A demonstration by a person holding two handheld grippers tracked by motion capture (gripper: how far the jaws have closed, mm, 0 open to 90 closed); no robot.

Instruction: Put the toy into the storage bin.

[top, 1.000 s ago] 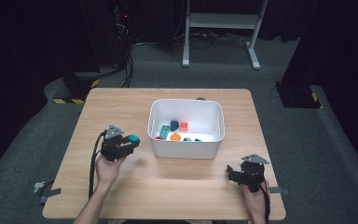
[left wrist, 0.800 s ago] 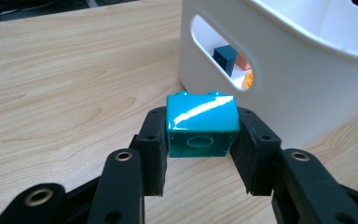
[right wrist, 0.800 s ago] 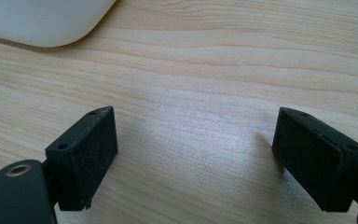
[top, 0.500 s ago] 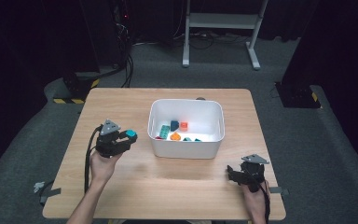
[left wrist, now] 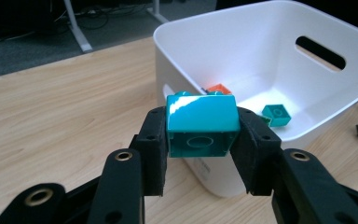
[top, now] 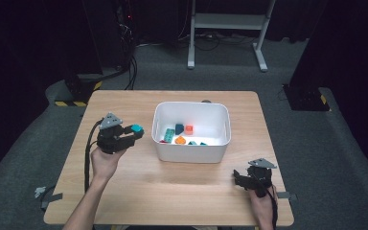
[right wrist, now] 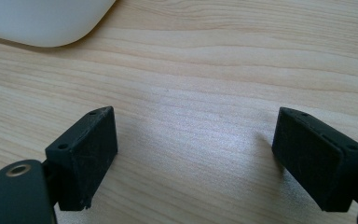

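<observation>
My left gripper [top: 133, 132] [left wrist: 201, 135] is shut on a teal toy brick [top: 136, 128] [left wrist: 202, 124], held above the table just left of the white bin [top: 191, 151] [left wrist: 261, 42]. The brick's hollow underside faces the camera in the left gripper view. Inside the bin lie several bricks, among them an orange brick [top: 189, 129] [left wrist: 218, 88] and a teal one [left wrist: 276, 114]. My right gripper [top: 238, 180] [right wrist: 196, 154] rests low over the wooden table [top: 172, 196] near its front right corner, open, with bare wood between its jaws.
The bin's rounded corner [right wrist: 42, 23] lies ahead of the right gripper. A cable [top: 87, 153] trails from the left gripper down along the forearm. Dark floor, a white stand [top: 230, 28] and black equipment lie beyond the table.
The left gripper has risen with the teal brick and moved slightly toward the bin. The right gripper has stayed where it was.
</observation>
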